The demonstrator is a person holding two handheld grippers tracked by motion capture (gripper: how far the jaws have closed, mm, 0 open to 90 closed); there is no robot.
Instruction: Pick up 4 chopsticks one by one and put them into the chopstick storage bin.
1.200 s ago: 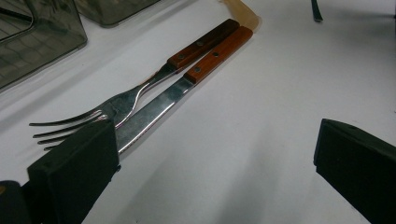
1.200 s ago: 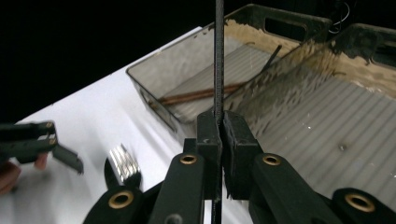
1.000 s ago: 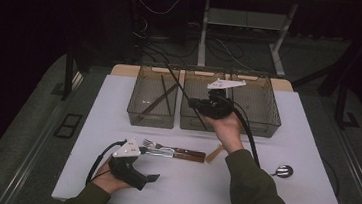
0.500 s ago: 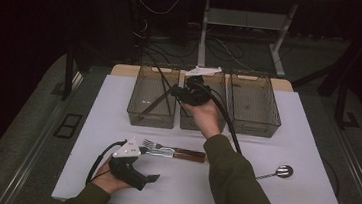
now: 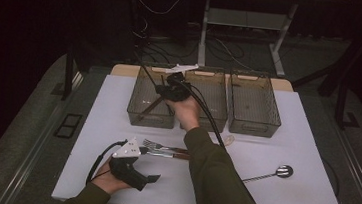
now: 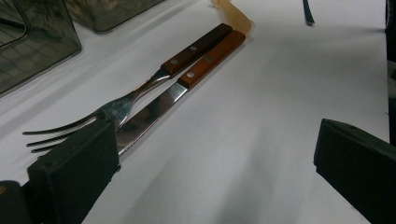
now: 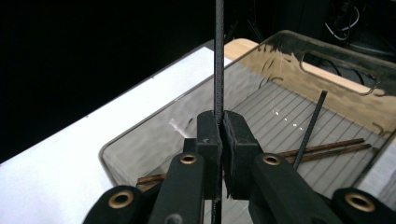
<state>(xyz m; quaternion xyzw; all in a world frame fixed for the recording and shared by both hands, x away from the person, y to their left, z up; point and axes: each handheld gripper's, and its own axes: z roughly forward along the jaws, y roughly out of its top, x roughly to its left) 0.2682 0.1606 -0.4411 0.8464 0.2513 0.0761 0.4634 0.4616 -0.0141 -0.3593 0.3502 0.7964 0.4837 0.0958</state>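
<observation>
Fork [image 5: 157, 145] and knife [image 5: 164, 153] lying side by side on white table [image 5: 300, 194]; slotted spoon [image 5: 272, 174] sitting right; middle bin [image 5: 213, 107] and right bin [image 5: 254, 104] standing behind.

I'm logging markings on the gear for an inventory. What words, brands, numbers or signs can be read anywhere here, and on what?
None: no readable text in any view.
Knife and fork: wooden handles show rivets, no stamp.
Right tongs, shut on a thin black chopstick over the left bin: bare.
Left tongs, bins, table: unmarked.
</observation>
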